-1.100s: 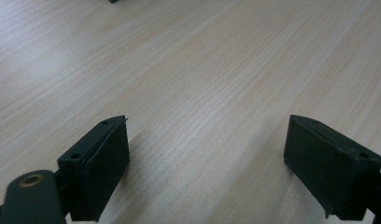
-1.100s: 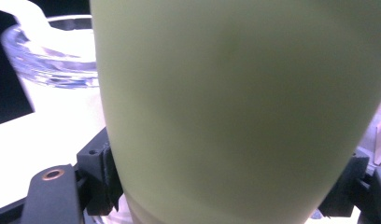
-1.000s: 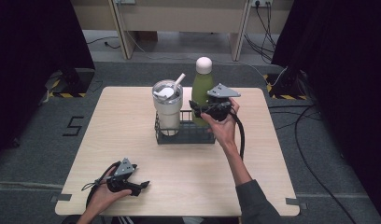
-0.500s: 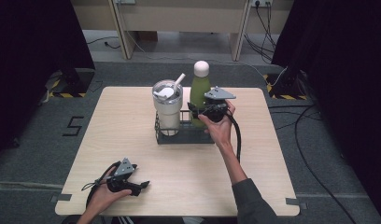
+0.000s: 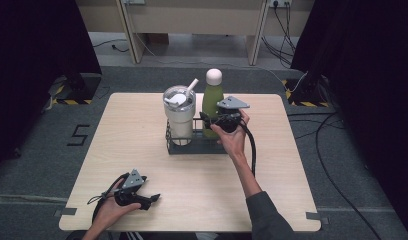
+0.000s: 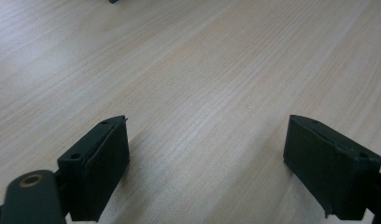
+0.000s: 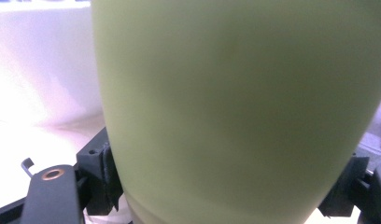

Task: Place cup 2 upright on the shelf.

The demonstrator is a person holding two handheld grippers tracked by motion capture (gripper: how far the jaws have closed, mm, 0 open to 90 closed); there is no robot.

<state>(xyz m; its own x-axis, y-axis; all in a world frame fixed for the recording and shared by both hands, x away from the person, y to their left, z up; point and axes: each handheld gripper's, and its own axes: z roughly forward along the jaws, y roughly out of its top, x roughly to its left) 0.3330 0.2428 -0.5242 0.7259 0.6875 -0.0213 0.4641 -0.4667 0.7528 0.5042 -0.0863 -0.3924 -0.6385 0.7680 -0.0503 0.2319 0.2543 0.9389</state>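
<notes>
Clamped on the upright green bottle [image 5: 211, 102], the right gripper [image 5: 212, 121] is held at the rack [image 5: 194, 148], beside the tumbler [image 5: 180, 114]. Its long axis is vertical, so a straight lowering is called for. The left gripper [image 5: 151, 199] rests open, empty, well nearer the tabletop [image 5: 292, 170] front edge.

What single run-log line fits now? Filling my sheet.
right gripper: shut on green bottle | rack: bottle lowering in | left gripper: open, idle

The left gripper [image 6: 207, 172] points down at a pale wooden tabletop [image 6: 202, 79], whose grain runs slantwise past the fingers [image 6: 102, 168]. The two black jaws stand wide apart, with bare wood between them. A small dark object [image 6: 115, 1] sits at the top edge, far beyond the fingertips, too cropped to name.
</notes>
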